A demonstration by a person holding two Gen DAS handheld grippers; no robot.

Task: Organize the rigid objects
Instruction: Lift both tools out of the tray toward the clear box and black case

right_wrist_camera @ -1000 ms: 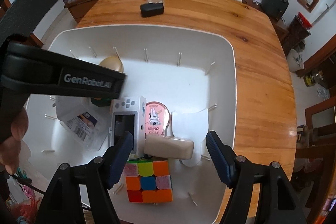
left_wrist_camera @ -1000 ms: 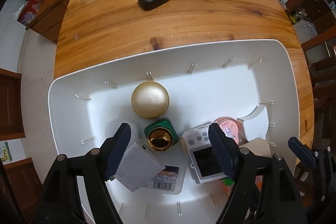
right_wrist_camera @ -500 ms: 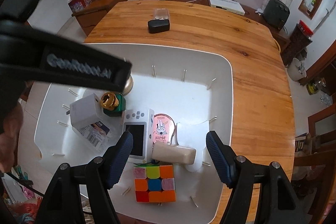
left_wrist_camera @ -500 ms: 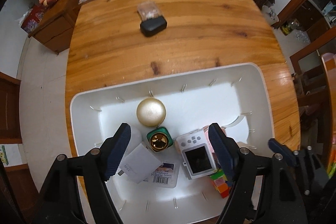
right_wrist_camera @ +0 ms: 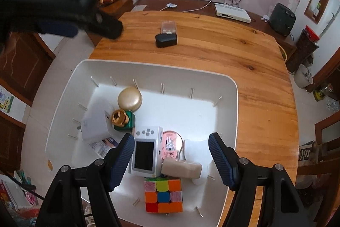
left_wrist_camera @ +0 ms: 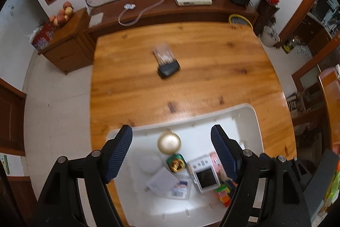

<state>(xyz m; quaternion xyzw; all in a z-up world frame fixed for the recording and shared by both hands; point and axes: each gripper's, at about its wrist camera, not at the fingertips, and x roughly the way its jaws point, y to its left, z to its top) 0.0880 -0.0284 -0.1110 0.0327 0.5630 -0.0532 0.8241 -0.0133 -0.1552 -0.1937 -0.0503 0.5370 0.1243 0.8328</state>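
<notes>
A white bin (right_wrist_camera: 225,86) sits on the wooden table (right_wrist_camera: 255,78). Inside lie a gold round case (right_wrist_camera: 130,98), a green bottle with a gold cap (right_wrist_camera: 123,119), a white box (right_wrist_camera: 94,126), a white handheld console (right_wrist_camera: 146,150), a pink tin (right_wrist_camera: 172,145), a beige block (right_wrist_camera: 181,168) and a colour cube (right_wrist_camera: 163,195). My left gripper (left_wrist_camera: 172,154) hovers high over the bin (left_wrist_camera: 250,118), open and empty. My right gripper (right_wrist_camera: 171,161) is open above the console and beige block, holding nothing. A black case (right_wrist_camera: 166,40) and a clear box (right_wrist_camera: 169,27) rest on the far table.
A white curved divider (right_wrist_camera: 196,147) stands in the bin by the right wall. The left gripper's body (right_wrist_camera: 63,10) crosses the upper left of the right wrist view. A sideboard (left_wrist_camera: 191,12) with a router runs behind the table. Bare tabletop lies between bin and black case.
My left gripper has risen well above the bin, so the bin looks smaller and more of the room shows. My right gripper rose slightly. Both stayed open.
</notes>
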